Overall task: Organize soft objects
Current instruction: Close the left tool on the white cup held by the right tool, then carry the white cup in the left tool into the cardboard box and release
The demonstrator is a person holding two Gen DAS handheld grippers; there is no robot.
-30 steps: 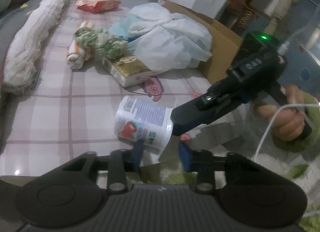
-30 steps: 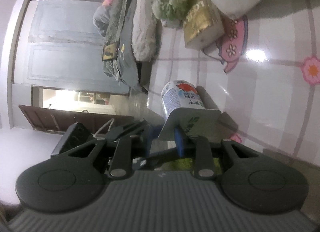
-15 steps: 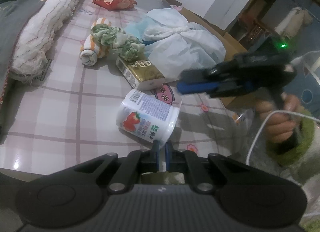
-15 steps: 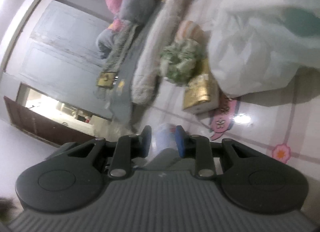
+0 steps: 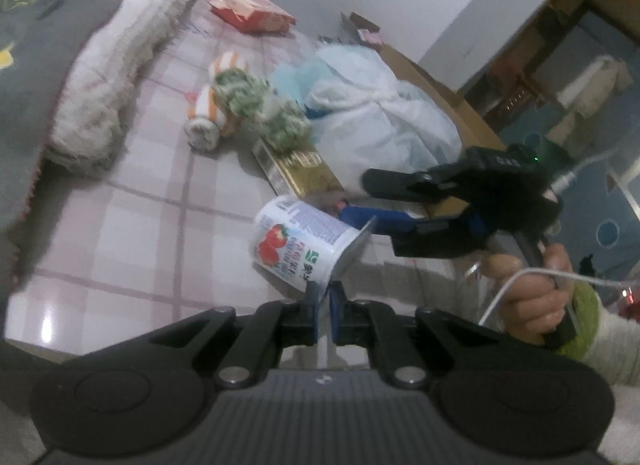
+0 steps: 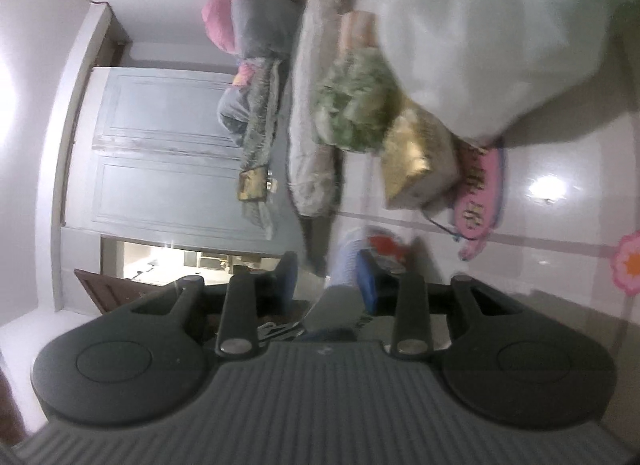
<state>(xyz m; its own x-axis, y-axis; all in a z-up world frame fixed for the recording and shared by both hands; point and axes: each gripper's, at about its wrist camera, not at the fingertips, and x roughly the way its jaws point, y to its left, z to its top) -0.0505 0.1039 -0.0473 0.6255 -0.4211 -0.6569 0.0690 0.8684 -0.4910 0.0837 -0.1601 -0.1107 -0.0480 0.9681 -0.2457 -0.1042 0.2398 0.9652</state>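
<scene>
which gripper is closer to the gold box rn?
Right. The right gripper reaches in from the side, its upper finger tip just beside the gold box. The left gripper sits nearer the camera, shut on the yogurt cup rim, cup between.

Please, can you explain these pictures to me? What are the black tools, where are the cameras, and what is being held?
A person holds a two-finger gripping tool in each hand; each tool carries a camera looking along its fingers. In the left camera's picture, the left gripper is shut on the rim of a yogurt cup. The right gripper, in a hand, has just been opening, its lower finger beside the cup. The right camera's picture is rotated. On the checked table lie a gold box, a white bag, and rolled cloths.
</scene>
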